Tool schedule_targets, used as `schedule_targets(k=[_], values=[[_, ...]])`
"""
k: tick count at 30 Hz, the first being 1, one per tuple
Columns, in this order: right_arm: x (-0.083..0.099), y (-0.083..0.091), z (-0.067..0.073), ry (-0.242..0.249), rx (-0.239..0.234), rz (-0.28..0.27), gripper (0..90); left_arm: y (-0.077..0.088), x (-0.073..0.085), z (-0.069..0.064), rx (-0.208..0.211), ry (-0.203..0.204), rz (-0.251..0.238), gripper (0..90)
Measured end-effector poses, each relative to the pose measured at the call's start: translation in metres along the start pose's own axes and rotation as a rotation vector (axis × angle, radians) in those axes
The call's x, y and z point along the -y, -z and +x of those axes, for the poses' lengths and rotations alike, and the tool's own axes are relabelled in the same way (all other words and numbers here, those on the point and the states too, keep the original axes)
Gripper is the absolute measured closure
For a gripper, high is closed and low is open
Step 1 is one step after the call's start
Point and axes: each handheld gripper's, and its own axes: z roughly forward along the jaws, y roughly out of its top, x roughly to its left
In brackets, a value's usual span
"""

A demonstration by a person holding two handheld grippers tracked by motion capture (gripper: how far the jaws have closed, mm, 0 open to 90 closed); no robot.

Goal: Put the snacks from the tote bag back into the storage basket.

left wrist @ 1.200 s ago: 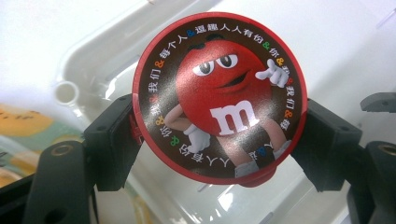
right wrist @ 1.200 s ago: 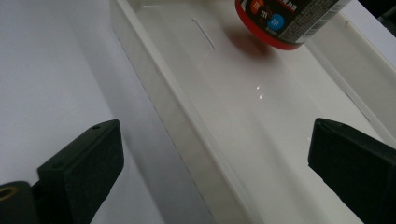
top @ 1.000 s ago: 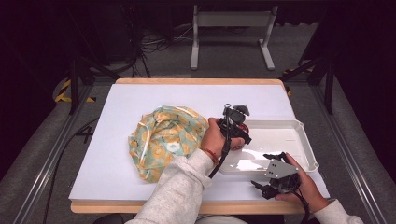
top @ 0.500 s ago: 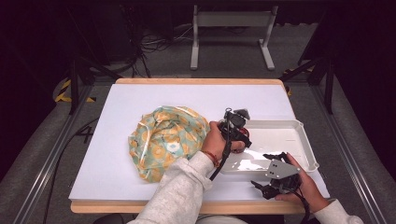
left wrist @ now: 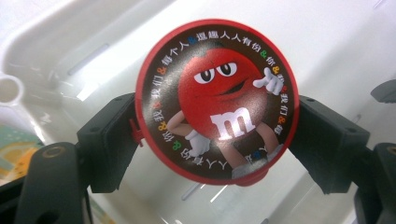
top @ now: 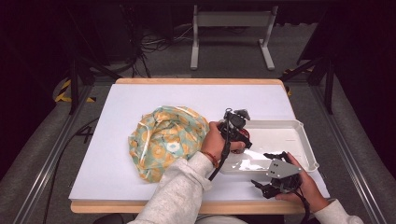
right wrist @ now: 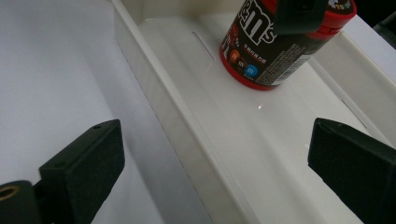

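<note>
- Black jaws of the right hand-held gripper (top: 273, 179) stand wide apart with nothing between them; it rests low on the near right part of the tabletop (top: 116, 140), just before the near wall of the white tray (top: 306, 140).
- In the right gripper view, that tray wall runs between its two jaws, and the candy canister (right wrist: 275, 44) stands farther off on the tray floor, upright, with a black pad at its red lid.
- White tabletop carries a grey sleeve (top: 177, 196) that comes in from the near edge and leads to the left hand, which holds the left hand-held gripper (top: 236, 133) over the tray's left end.
- In the left gripper view, the round red lid (left wrist: 217, 100), printed with a red cartoon figure and a ring of small characters, sits between the two jaws; the jaws have just been opening, and the pads stand close at both sides of the lid. Whether they press on it, I cannot tell.
- To the left of that hand, a crumpled cloth (top: 166, 140) in teal with orange and yellow shapes lies on the tabletop, just beside the tray.
- Beyond the far edge of the tabletop, a grey metal frame (top: 231, 32) stands on the dark floor.
</note>
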Motion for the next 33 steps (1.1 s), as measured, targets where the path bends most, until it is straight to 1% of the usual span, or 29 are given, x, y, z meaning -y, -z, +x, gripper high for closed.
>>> schedule_targets(k=[2, 4, 6, 8, 10, 11, 12, 13, 14, 16, 17, 19, 20, 22, 23, 25, 27, 32, 33], values=[[0.000, 0.000, 0.000, -0.004, -0.002, -0.003, 4.6, 0.001, 0.001, 0.001, -0.001, 0.007, -0.002, 18.2], [0.000, 0.001, 0.000, -0.004, -0.001, -0.009, 4.8, 0.002, 0.001, 0.001, 0.002, 0.001, -0.003, 16.3], [0.000, 0.001, 0.000, -0.008, -0.005, -0.017, 4.8, 0.003, 0.002, 0.002, -0.010, -0.007, -0.009, 15.5], [0.000, 0.001, -0.001, -0.011, -0.004, -0.021, 4.9, 0.006, 0.003, 0.002, -0.004, -0.009, -0.015, 15.2], [0.000, 0.002, -0.001, -0.011, -0.005, -0.025, 4.9, 0.010, 0.003, 0.002, -0.010, -0.021, -0.022, 14.8], [0.000, 0.002, 0.000, -0.012, -0.003, -0.025, 4.9, 0.011, 0.004, 0.001, -0.011, -0.030, -0.027, 14.8], [0.000, 0.002, 0.000, -0.012, -0.001, -0.024, 4.9, 0.011, 0.004, 0.001, -0.011, -0.030, -0.027, 14.7], [0.000, 0.002, 0.000, -0.012, -0.001, -0.024, 4.9, 0.013, 0.004, 0.001, -0.020, -0.035, -0.032, 14.7], [0.000, 0.002, 0.000, -0.013, -0.002, -0.024, 4.9, 0.014, 0.004, 0.000, -0.026, -0.034, -0.035, 14.5], [0.000, 0.002, 0.000, -0.009, -0.002, -0.023, 4.9, 0.015, 0.004, -0.001, -0.025, -0.032, -0.039, 13.6], [0.000, 0.002, 0.000, -0.009, -0.003, -0.024, 4.9, 0.016, 0.004, -0.001, -0.027, -0.043, -0.037, 13.6], [0.000, 0.002, 0.000, -0.008, -0.004, -0.023, 4.9, 0.017, 0.004, 0.000, -0.032, -0.040, -0.044, 13.5], [0.000, 0.002, 0.000, -0.007, -0.007, -0.023, 5.3, 0.019, 0.004, 0.000, -0.038, -0.043, -0.047, 12.6], [0.000, 0.003, 0.000, -0.008, -0.007, -0.022, 5.3, 0.021, 0.005, 0.000, -0.034, -0.050, -0.054, 11.7], [0.000, 0.003, 0.000, -0.007, -0.003, -0.023, 5.5, 0.023, 0.005, 0.000, -0.033, -0.055, -0.057, 9.7], [0.000, 0.003, -0.001, -0.009, -0.007, -0.029, 5.7, 0.026, 0.005, 0.000, -0.052, -0.059, -0.070, 8.2], [0.000, 0.003, -0.001, -0.007, -0.006, -0.032, 5.8, 0.028, 0.006, 0.003, -0.039, -0.066, -0.073, 7.7], [0.000, 0.002, 0.000, -0.004, -0.008, -0.022, 5.8, 0.031, 0.007, 0.005, -0.045, -0.067, -0.079, 6.4], [0.000, 0.002, 0.000, -0.006, -0.005, -0.017, 5.7, 0.031, 0.007, 0.006, -0.041, -0.066, -0.082, 6.4]])
